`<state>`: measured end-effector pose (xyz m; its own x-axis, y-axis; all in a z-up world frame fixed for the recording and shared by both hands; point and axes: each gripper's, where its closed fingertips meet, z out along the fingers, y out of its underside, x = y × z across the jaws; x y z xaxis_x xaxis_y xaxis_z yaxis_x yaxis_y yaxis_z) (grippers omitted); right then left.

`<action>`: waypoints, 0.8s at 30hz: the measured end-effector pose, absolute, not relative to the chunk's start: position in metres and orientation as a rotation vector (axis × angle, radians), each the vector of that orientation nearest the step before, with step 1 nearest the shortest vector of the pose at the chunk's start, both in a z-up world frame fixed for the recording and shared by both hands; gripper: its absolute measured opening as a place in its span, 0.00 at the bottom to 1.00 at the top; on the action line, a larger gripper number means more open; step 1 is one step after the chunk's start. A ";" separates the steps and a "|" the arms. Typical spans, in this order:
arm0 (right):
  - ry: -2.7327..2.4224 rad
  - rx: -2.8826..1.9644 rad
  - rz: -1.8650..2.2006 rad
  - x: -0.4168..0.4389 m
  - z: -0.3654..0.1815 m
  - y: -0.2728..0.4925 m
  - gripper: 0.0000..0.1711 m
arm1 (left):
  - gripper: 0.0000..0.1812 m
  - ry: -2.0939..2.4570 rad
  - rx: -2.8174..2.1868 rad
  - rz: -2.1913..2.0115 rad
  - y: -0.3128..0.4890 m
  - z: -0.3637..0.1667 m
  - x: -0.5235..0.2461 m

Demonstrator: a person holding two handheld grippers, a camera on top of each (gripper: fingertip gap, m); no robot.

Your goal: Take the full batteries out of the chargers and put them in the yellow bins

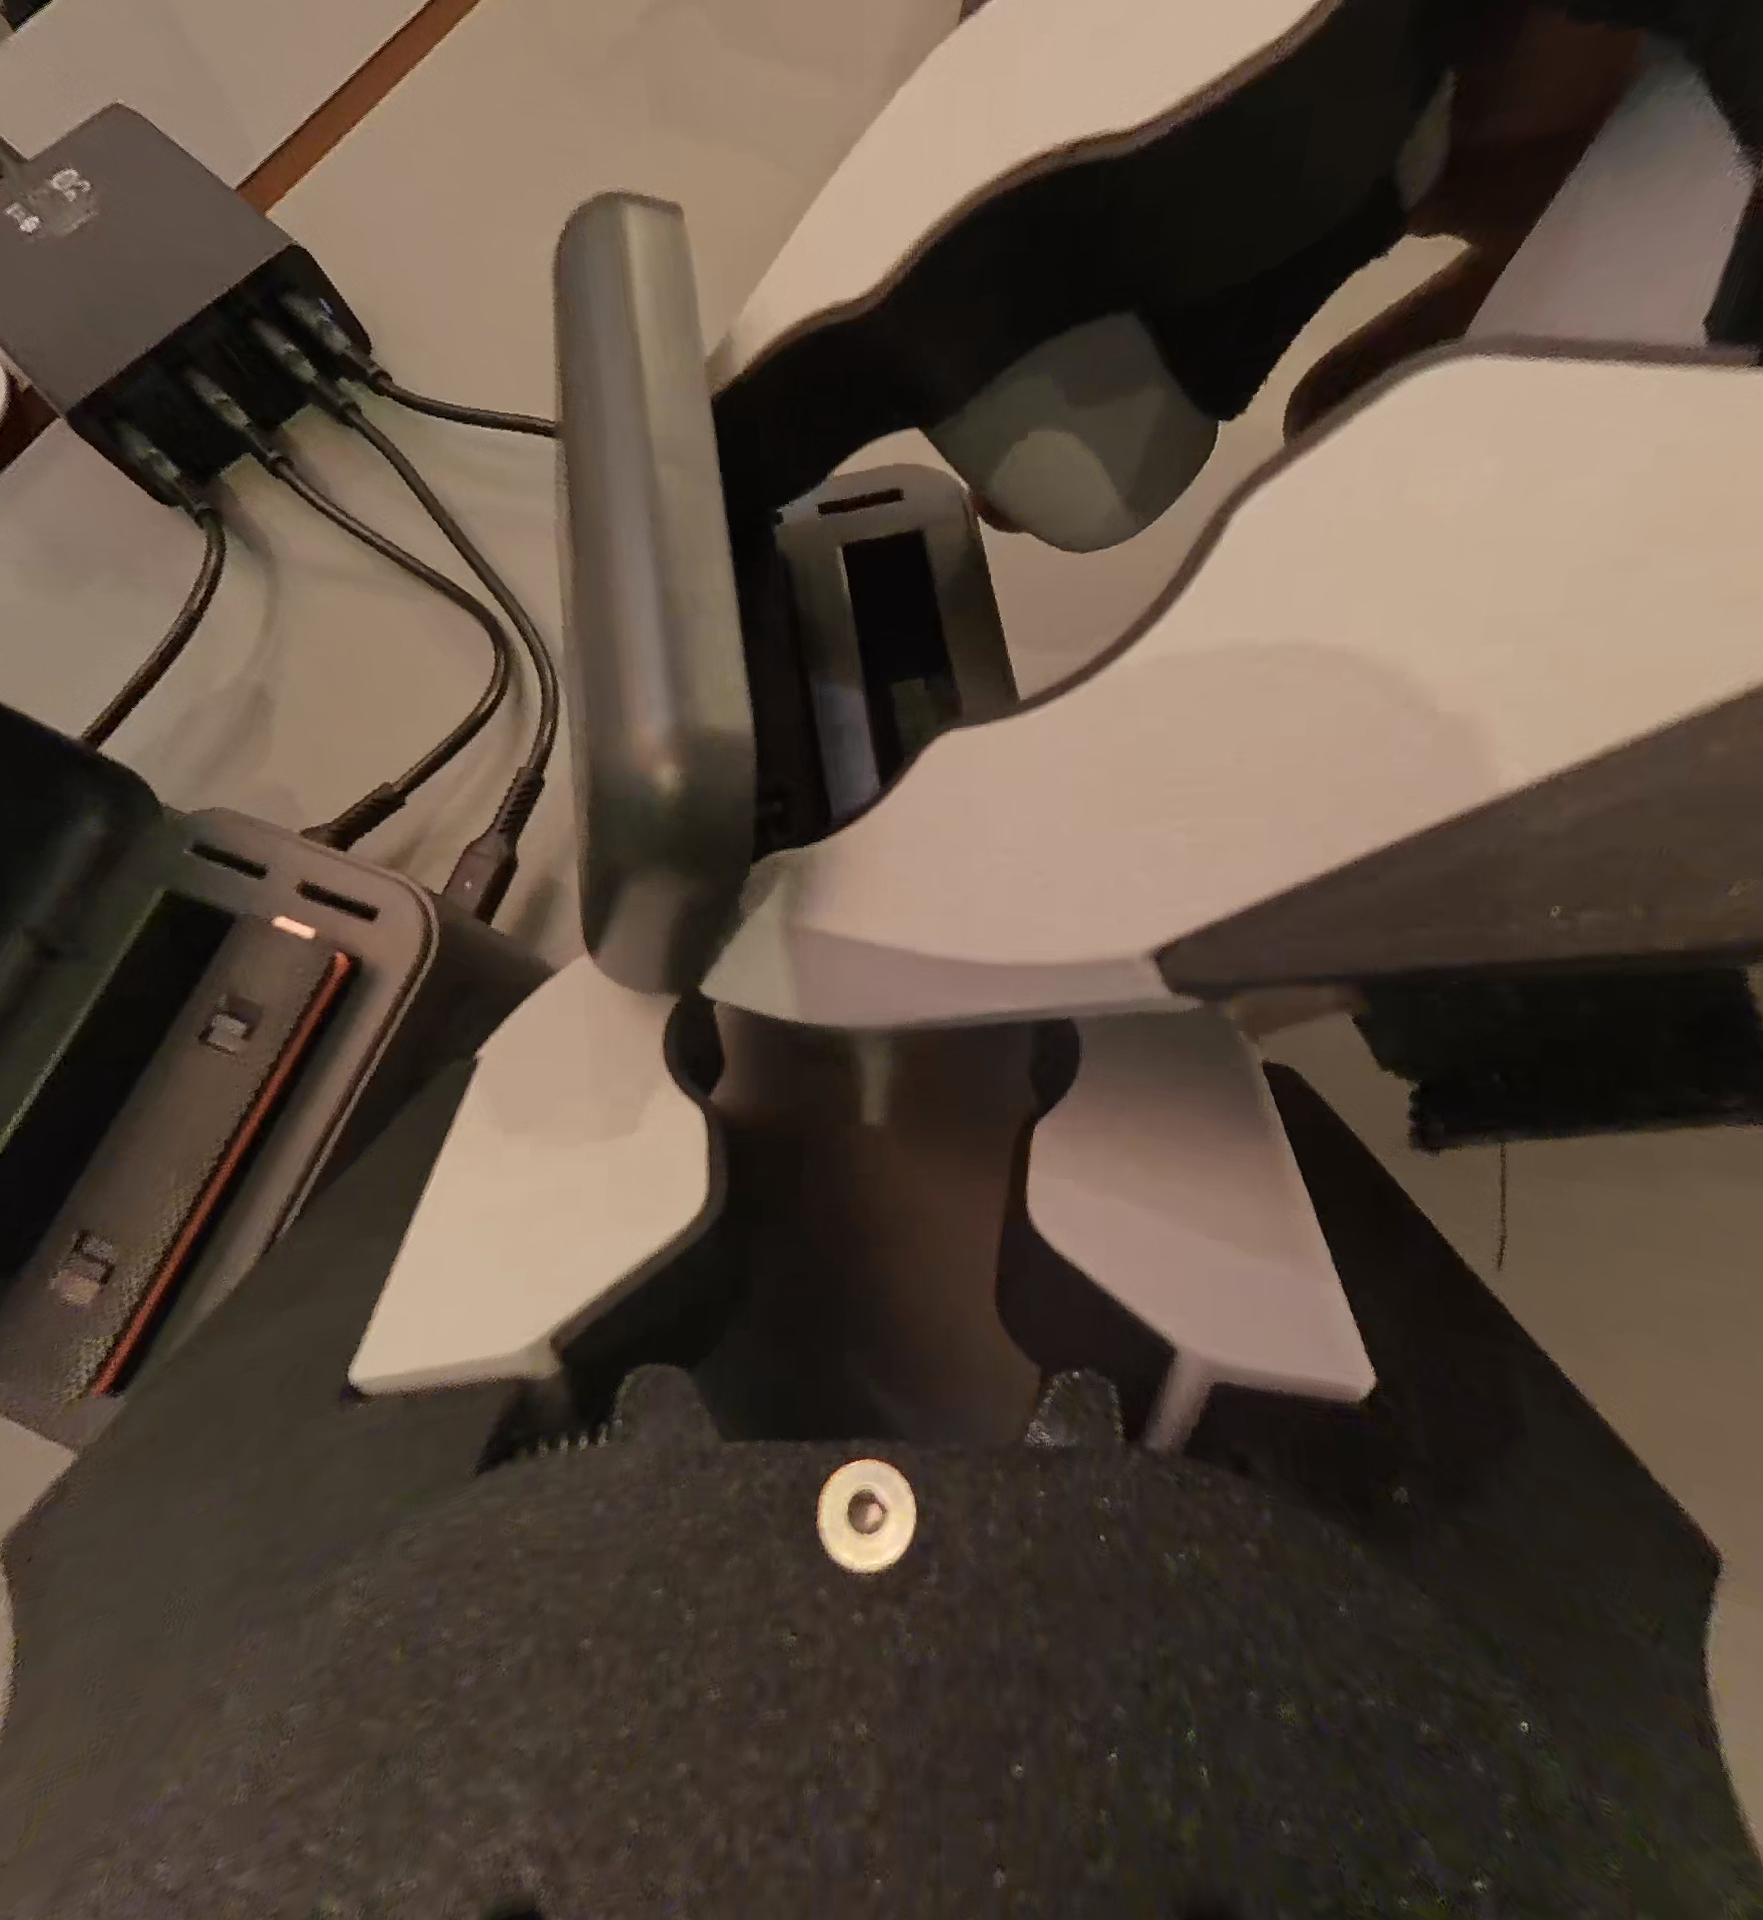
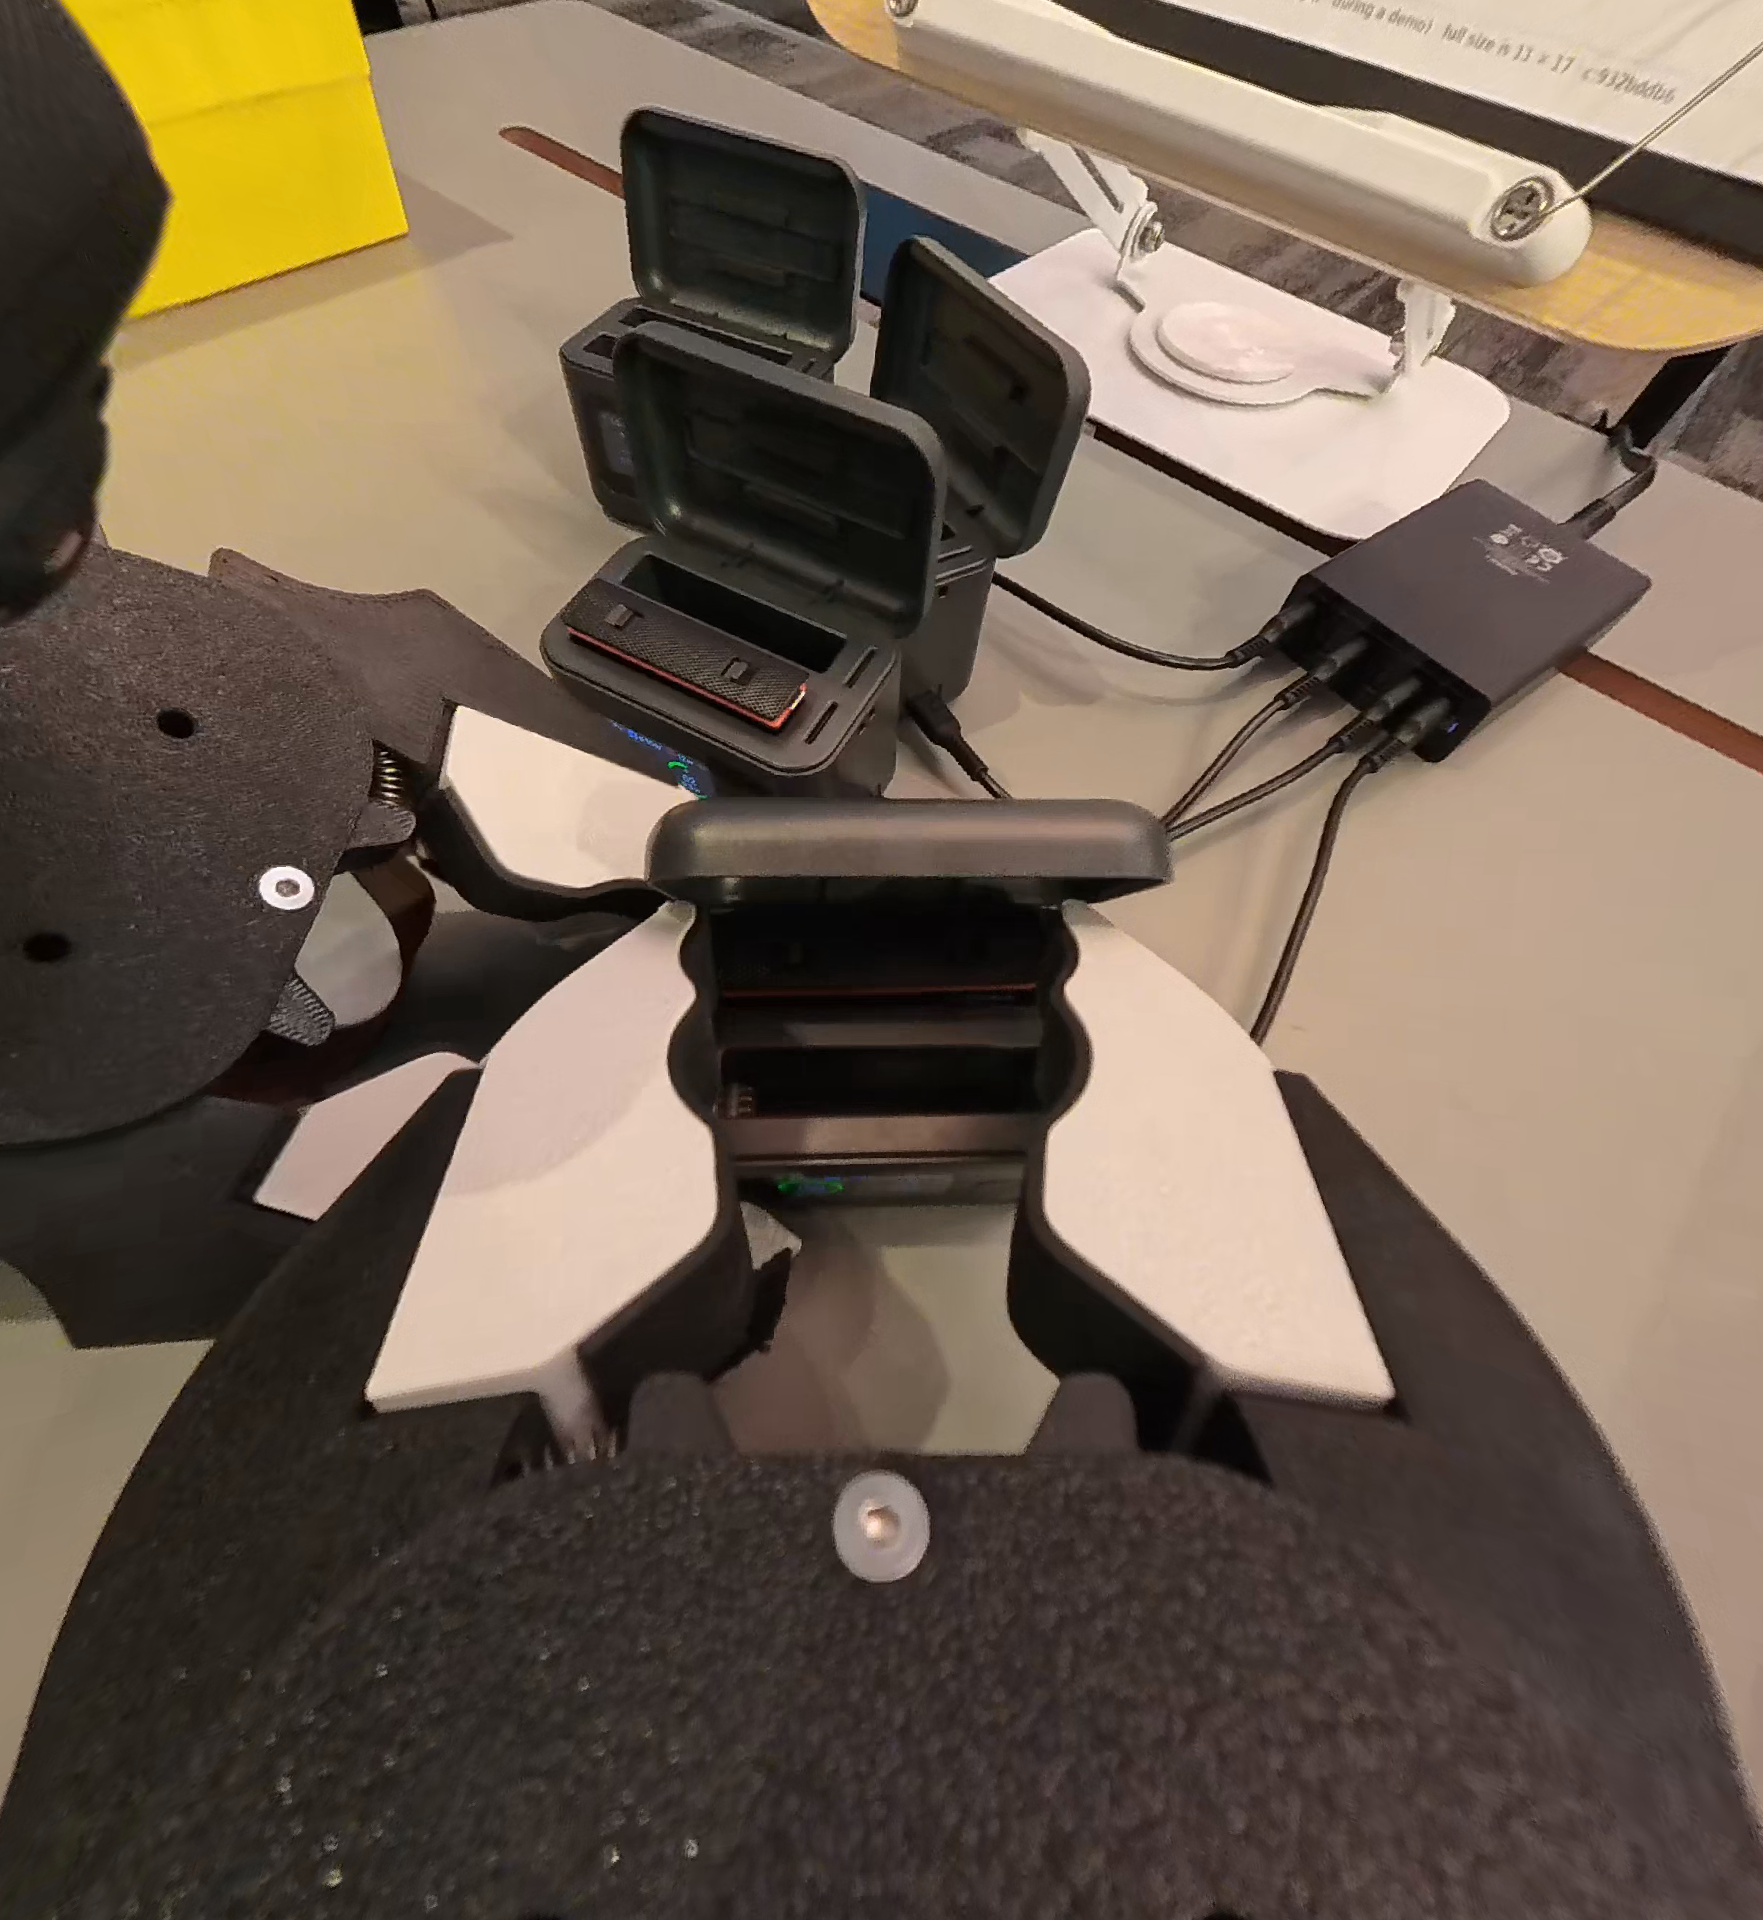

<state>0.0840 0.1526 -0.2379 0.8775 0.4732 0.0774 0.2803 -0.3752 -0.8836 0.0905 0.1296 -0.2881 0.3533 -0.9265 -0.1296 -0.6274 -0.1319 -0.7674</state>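
With the right claw (image 2: 877, 935), clamps the nearest charger (image 2: 877, 1143) by its side walls, one white finger flat against each, at the centre of the right wrist view. Stands there with the lid (image 2: 908, 852) swung up and seen edge-on, just toward 12 o'clock from the body. Holds one orange-edged battery (image 2: 877, 987) lying level in the far slot, with the near slot dark beside it; glows green on the front face.

With the left claw (image 1: 856, 1039), reaches in from 9 o'clock of that view and meets the lid's left end. Cannot tell whether pinching it or only touching: in the left wrist view, hidden at the right fingertip under the other claw's big white finger.

Just beyond, toward 11 o'clock, a second charger (image 2: 731, 665) with lid up and a second battery (image 2: 685, 665), also orange-edged, lying across its front slot and raised above the rim. Farther out toward 12 o'clock, a third charger (image 2: 602, 416) and a fourth charger (image 2: 981, 416), lids up too.

At 10 o'clock, well apart from the chargers, the yellow bin (image 2: 253, 135) on the grey table (image 2: 1479, 1039). At 2 o'clock, a black power hub (image 2: 1469, 613), with dark cables (image 2: 1318, 883) running from it toward the chargers.
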 end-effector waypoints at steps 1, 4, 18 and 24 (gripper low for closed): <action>-0.550 -1.979 0.225 0.084 -0.237 0.152 0.34 | 0.32 1.363 -1.843 -0.488 0.130 -0.288 0.090; -0.535 -1.982 0.256 0.085 -0.236 0.152 0.34 | 0.32 1.378 -1.829 -0.490 0.130 -0.287 0.090; -0.451 -1.891 0.207 0.099 -0.216 0.156 0.00 | 0.32 1.421 -1.849 -0.549 0.126 -0.290 0.088; -0.571 -1.786 0.234 0.082 -0.189 0.143 0.05 | 0.31 1.431 -1.845 -0.574 0.123 -0.290 0.091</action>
<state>0.0816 0.1435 -0.1888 0.8600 0.4925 0.1332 0.2573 -0.1932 -0.9468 0.0906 0.1232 -0.2895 0.2845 -0.9552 -0.0811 -0.6341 -0.1241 -0.7632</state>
